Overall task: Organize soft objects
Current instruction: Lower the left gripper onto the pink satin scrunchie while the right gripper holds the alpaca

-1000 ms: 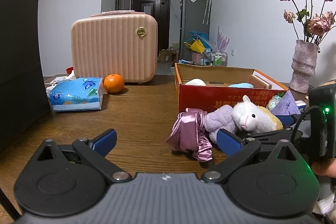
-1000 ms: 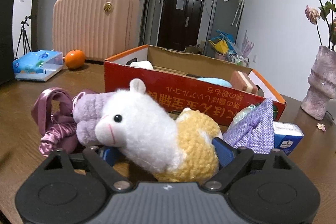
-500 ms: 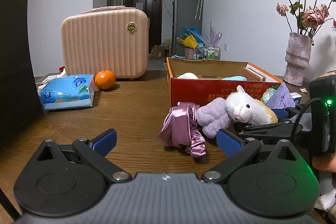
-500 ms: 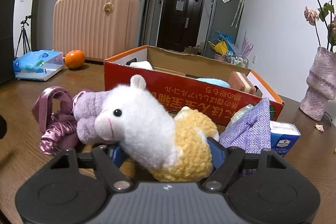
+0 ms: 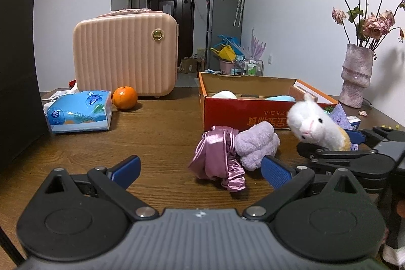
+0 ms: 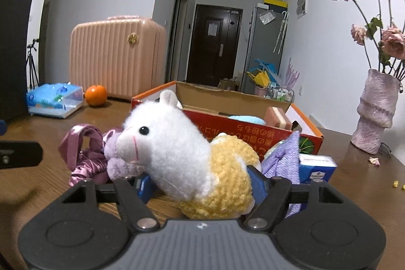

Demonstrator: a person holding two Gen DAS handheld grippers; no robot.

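A white and yellow plush alpaca (image 6: 177, 151) sits between the blue pads of my right gripper (image 6: 200, 182). The jaws are closing and press on its body, which is off the table. In the left wrist view the alpaca (image 5: 316, 128) hangs in front of the red cardboard box (image 5: 240, 115). A fuzzy lilac soft toy (image 5: 257, 143) and a pink satin cloth (image 5: 217, 158) lie on the wooden table just ahead of my left gripper (image 5: 201, 168). That gripper stands open with nothing between its fingers.
The box (image 6: 253, 128) holds a white item, a blue item and a pink sponge. A lavender pouch (image 6: 281, 161) and a small blue carton (image 6: 316, 168) lie beside it. A vase (image 5: 357, 77), a tissue pack (image 5: 79, 113), an orange (image 5: 124, 98) and a pink suitcase (image 5: 125, 55) stand further back.
My right gripper's jaws have narrowed onto the alpaca and raised it, drawing it away from the lilac toy. The left gripper has stayed where it was.
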